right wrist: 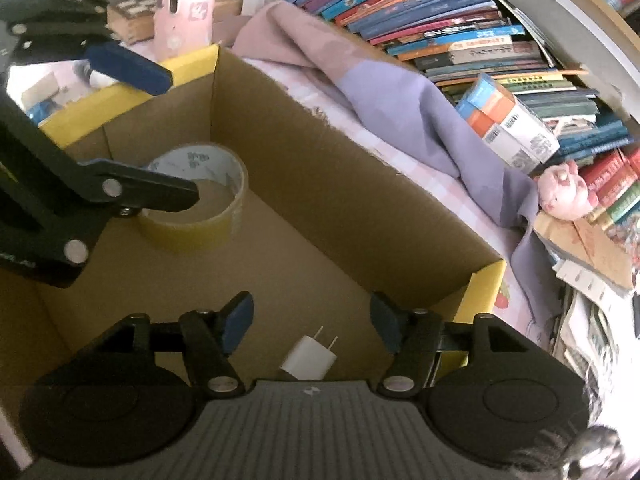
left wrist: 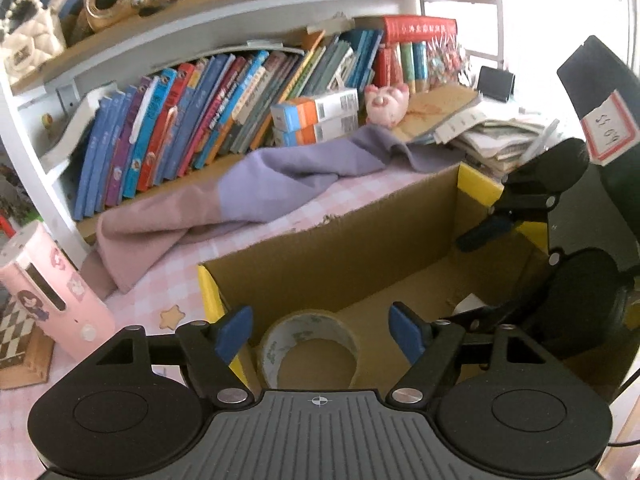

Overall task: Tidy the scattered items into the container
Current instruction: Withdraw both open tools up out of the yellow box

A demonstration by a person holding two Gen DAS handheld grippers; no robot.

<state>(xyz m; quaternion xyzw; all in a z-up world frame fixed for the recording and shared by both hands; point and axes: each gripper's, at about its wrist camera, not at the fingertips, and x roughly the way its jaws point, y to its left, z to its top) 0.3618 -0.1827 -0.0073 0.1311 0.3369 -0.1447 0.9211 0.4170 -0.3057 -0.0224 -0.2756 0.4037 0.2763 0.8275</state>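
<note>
A row of colourful leaning books [left wrist: 192, 120] fills the white shelf [left wrist: 240, 28]. A crumpled pink-and-lilac cloth [left wrist: 248, 196] lies before them. A pink plush pig [left wrist: 386, 102] sits beside stacked orange-and-blue cartons [left wrist: 316, 118].

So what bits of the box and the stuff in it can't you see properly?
- White plug charger: in the right wrist view the right gripper's body cuts off its near end; in the left wrist view only a white corner shows behind the gripper arm.
- Roll of clear packing tape: its near side is hidden by the left gripper body.
- Brown cardboard box: near wall out of frame.
</note>
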